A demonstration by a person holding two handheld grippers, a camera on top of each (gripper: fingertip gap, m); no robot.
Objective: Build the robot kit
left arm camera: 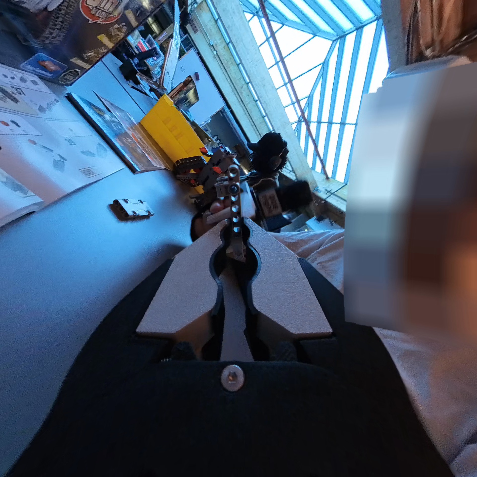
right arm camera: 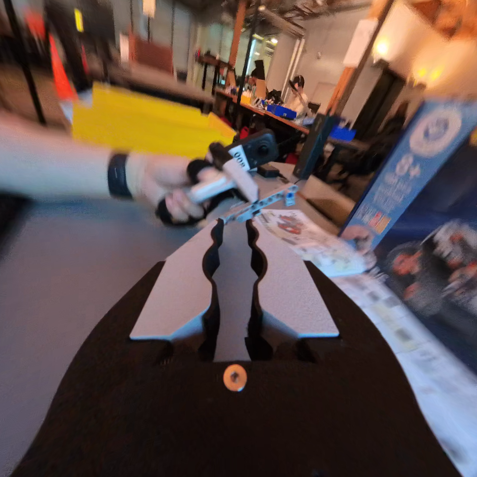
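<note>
The left gripper (left arm camera: 235, 227) is seen with jaws pinching a grey perforated beam (left arm camera: 235, 206); a small grey connector with a dark pin (left arm camera: 228, 186) is carried near the beam's far end; the beam is held up above the table (left arm camera: 77, 258). The right gripper (right arm camera: 234, 224) is seen with jaws spread a little, its tips just at the beam's near end (right arm camera: 241, 214); contact cannot be told through blur. Further out, a grey block piece (left arm camera: 132, 208), an open instruction booklet (left arm camera: 51, 144) and a yellow box (left arm camera: 170, 129) are seen on the table.
</note>
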